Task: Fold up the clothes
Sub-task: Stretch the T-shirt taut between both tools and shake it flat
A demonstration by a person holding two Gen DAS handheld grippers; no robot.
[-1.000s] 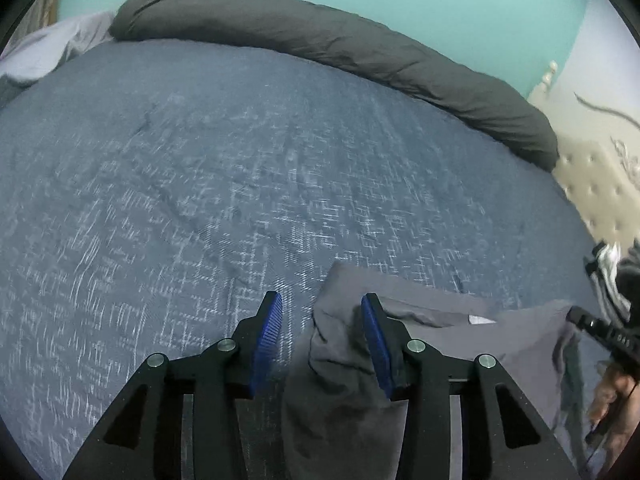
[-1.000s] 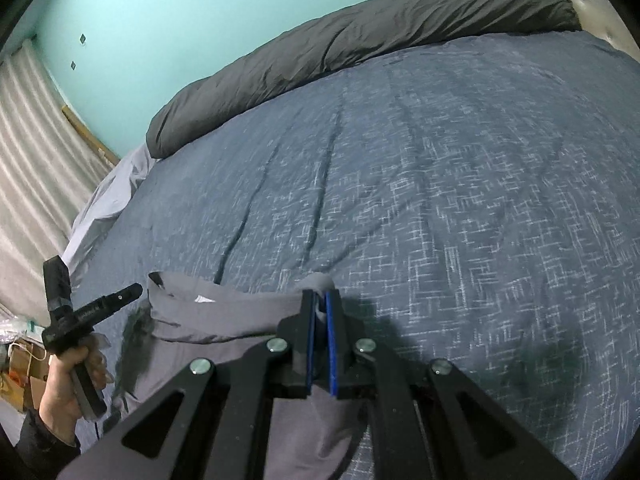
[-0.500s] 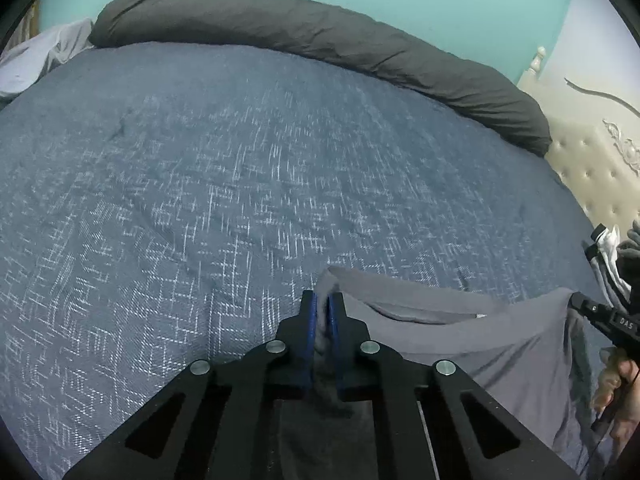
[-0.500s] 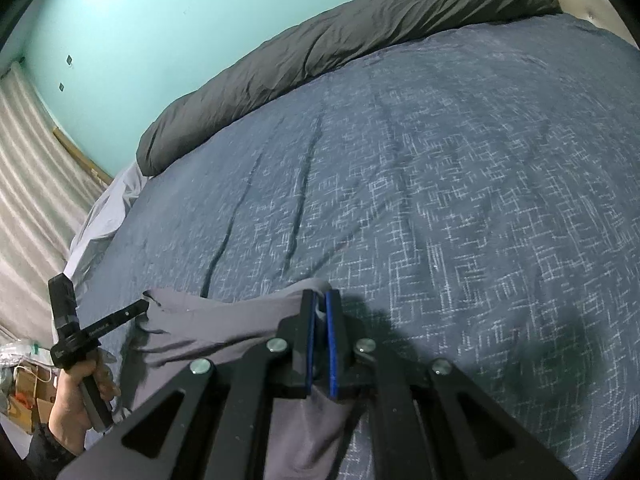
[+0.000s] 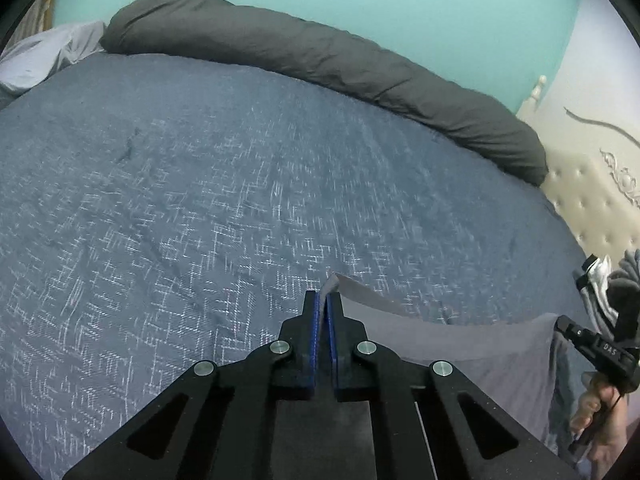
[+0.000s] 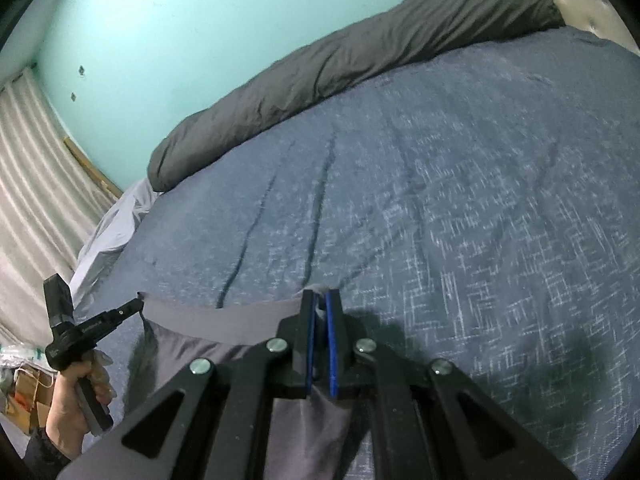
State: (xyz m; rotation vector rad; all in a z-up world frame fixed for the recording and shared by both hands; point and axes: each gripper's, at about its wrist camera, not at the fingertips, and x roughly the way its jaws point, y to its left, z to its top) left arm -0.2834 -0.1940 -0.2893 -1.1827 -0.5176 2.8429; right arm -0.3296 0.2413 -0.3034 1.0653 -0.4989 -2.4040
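Both grippers are clamped on the same grey garment (image 5: 472, 344), one at each end of its top edge. The left gripper (image 5: 323, 304) has its blue pads pressed together on a corner of the cloth, which pokes up just past the fingertips. The right gripper (image 6: 321, 300) pinches the other corner, its pads nearly together with a little tuft of fabric showing between them. The top edge runs between the two in a shallow sag, and the rest of the garment hangs down below it, at the near edge of the bed.

From the right wrist camera, the left hand (image 6: 76, 404) is wrapped around its gripper's handle, out at the bed's left side. From the left wrist camera, the right hand (image 5: 600, 412) grips its handle near the right edge, beside a heap of striped and dark clothes (image 5: 612, 292).

Behind it all, the blue blanket (image 5: 240, 208) covers the bed, lightly creased. A long dark grey pillow (image 5: 320, 56) lies along the far edge against the teal wall (image 6: 180, 20). A tufted cream headboard (image 5: 588, 208) stands at the right end, and a pale sheet (image 6: 108, 236) bunches at the left far corner, next to the striped curtain (image 6: 32, 184).
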